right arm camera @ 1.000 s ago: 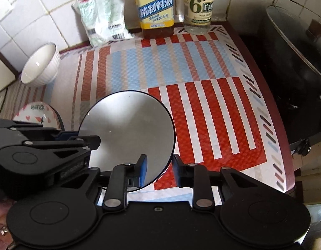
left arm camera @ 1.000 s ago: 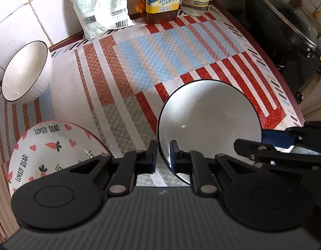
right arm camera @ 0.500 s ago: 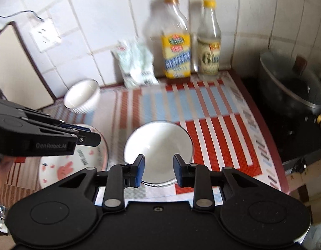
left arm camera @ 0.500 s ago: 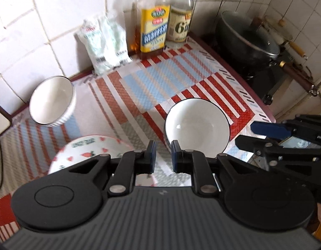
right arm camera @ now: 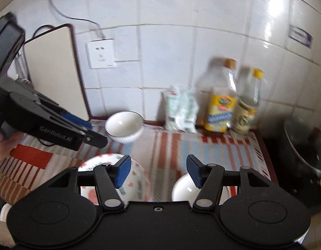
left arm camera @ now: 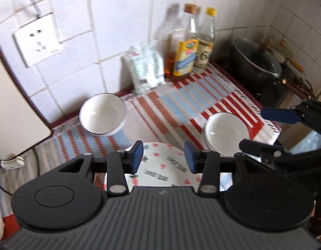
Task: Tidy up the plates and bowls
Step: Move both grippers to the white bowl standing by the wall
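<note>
A white bowl (left arm camera: 226,133) with a dark rim sits on the striped mat at the right, partly hidden by my right finger in the right wrist view (right arm camera: 183,189). A second white bowl (left arm camera: 102,114) (right arm camera: 124,126) stands at the back left by the wall. Between them, nearer me, lies the heart-patterned plate (left arm camera: 160,166) (right arm camera: 137,183). My left gripper (left arm camera: 164,157) (right arm camera: 91,130) hovers high above the plate with its jaws opening and nothing between them. My right gripper (right arm camera: 158,169) (left arm camera: 268,131) is raised above the mat too, its jaws opening and empty.
Two bottles (left arm camera: 186,56) (left arm camera: 205,48) and a white bag (left arm camera: 146,70) stand against the tiled wall. A dark pot with a glass lid (left arm camera: 256,62) sits on the stove at right. A wall socket (left arm camera: 37,39) and a beige board (right arm camera: 54,70) are at left.
Both grippers let go of the dark-rimmed bowl's edge, rose and drew back from it. Their jaws stand wider now. The bowl stays on the mat.
</note>
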`<state>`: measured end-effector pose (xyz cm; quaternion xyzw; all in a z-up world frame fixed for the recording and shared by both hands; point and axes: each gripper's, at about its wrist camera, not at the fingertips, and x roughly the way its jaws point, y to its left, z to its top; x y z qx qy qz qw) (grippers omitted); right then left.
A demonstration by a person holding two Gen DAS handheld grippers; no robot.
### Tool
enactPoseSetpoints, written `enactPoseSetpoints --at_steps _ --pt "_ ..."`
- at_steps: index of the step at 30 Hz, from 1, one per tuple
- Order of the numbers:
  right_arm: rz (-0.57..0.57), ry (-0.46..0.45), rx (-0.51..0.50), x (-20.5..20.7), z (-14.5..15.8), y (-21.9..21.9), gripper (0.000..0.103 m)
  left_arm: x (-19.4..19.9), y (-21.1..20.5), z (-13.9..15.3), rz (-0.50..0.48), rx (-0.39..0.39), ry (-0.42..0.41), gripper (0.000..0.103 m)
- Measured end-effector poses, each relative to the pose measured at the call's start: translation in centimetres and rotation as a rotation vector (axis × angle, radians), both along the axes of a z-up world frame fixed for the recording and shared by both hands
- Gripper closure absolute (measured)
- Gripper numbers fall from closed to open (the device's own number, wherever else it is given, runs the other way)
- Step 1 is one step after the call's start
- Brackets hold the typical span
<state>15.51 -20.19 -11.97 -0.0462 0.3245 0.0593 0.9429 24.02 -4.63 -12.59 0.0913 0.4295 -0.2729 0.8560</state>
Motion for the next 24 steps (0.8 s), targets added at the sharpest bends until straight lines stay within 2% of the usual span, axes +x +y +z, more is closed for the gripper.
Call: enactPoseSetpoints --at_steps 2,8,11,14,19,22,24 --pt "0.02 -0.014 -0.008 0.9 -0.1 1.3 0.03 0.8 1.4 0.0 0.017 -0.003 -0.001 0.051" --pt "0.049 -0.026 0.02 5.1 -2.2 4.4 0.03 4.4 5.2 -1.3 0.072 -0.02 -0.018 0.04" --pt "0.042 -0.025 0.049 7.4 -3.5 5.3 0.03 7.0 7.1 -2.3 0.12 -0.077 -0.008 0.04" --pt "0.012 -0.005 0.119 10.0 -4.9 5.5 0.03 9.9 8.6 -4.0 0.165 -0.124 0.042 0.042" --pt "-0.083 0.067 0.241 14.3 -7.9 5.2 0.031 13.9 9.3 -7.6 0.203 -0.071 0.075 0.044" --pt "-0.124 0.105 0.271 16.3 -9.5 5.0 0.033 15.9 9.2 -9.7 0.215 -0.054 0.11 0.054" --pt "-0.152 0.127 0.298 17.4 -10.5 4.9 0.033 16.9 9.0 -10.9 0.223 -0.052 0.124 0.056"
